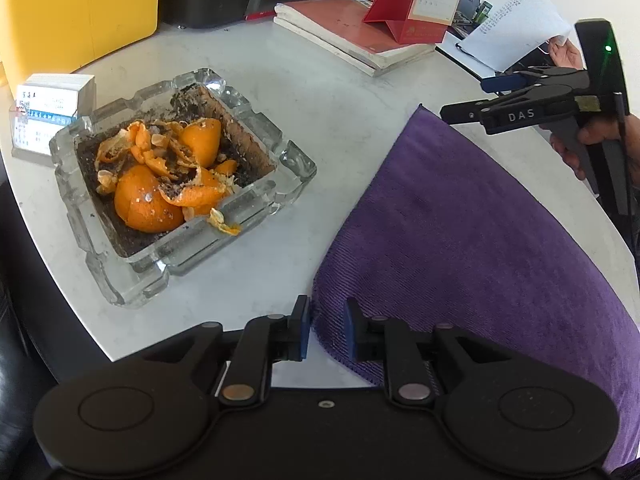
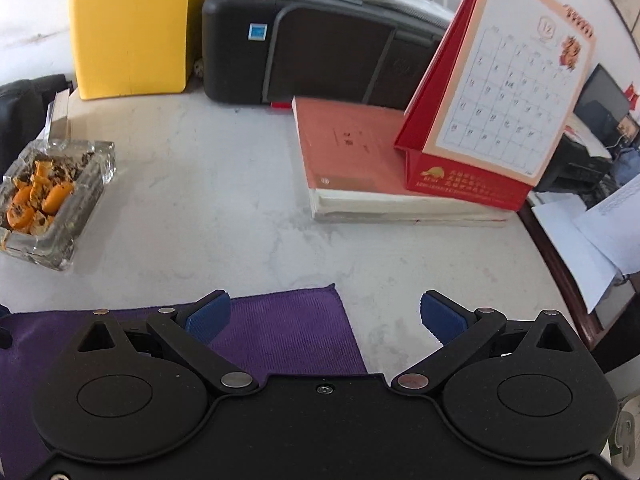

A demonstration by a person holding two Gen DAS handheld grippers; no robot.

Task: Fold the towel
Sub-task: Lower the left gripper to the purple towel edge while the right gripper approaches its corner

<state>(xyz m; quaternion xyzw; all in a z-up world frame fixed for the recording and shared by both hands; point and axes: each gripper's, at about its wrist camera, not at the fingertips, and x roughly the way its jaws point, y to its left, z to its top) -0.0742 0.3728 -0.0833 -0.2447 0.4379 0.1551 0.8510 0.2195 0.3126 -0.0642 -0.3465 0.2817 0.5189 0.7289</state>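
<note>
A purple towel [image 1: 460, 220] lies flat on the white marble table [image 1: 280, 92]. Its near left corner sits between the blue pads of my left gripper [image 1: 328, 328], which stands nearly closed and pinches that edge. Held in a hand at the towel's far right, my right gripper [image 1: 464, 98] hovers with its jaws wide apart. In the right wrist view the towel [image 2: 288, 328] has its far right corner between the spread fingers of the right gripper [image 2: 324, 316]. One pad is over the cloth and the other over bare table; nothing is held.
A glass ashtray [image 1: 296, 168] full of orange peel stands just left of the towel. A red book [image 2: 348, 148] and a desk calendar [image 2: 500, 100] sit beyond it, with a black printer [image 2: 320, 52] and a yellow box [image 2: 128, 28] behind. Papers [image 2: 600, 232] lie past the table's right edge.
</note>
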